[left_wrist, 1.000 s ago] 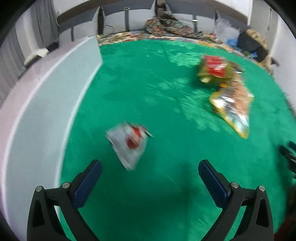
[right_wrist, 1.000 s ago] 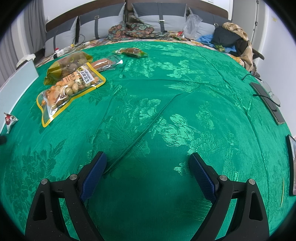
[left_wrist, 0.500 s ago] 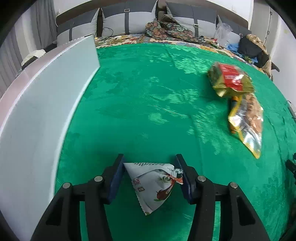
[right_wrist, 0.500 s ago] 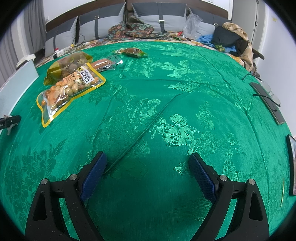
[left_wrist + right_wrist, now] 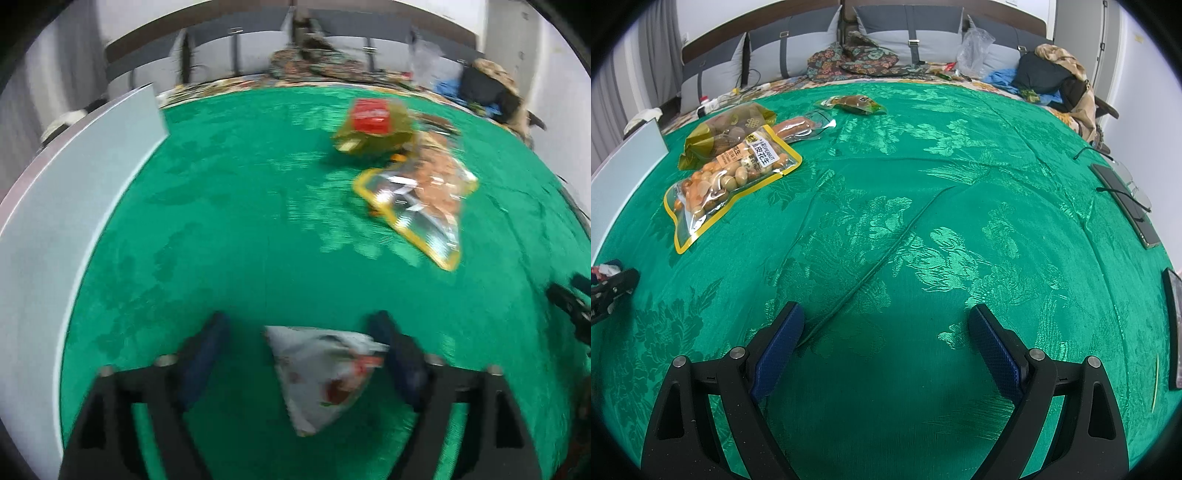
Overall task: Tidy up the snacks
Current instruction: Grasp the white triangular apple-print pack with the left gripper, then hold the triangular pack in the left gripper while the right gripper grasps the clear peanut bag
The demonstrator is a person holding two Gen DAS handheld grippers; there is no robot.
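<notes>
- Fingers of left gripper (image 5: 301, 334) opening, white snack packet (image 5: 319, 373) between them, touching right finger, clear of left.
- Packet low over green bedspread (image 5: 240, 221), beside grey bin wall (image 5: 74, 192).
- Right gripper (image 5: 886, 325) wide open, empty, above bedspread.
- Peanut bag (image 5: 731, 177) and olive-gold pouch (image 5: 727, 129) touching, well apart from packet.

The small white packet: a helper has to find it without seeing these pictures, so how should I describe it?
Start at the green cloth and follow the pale board along its edge toward the left gripper, whose jaws are opening. The small white packet sits between them. It is white with red print, unlike the yellow-edged peanut bag farther off.
</notes>
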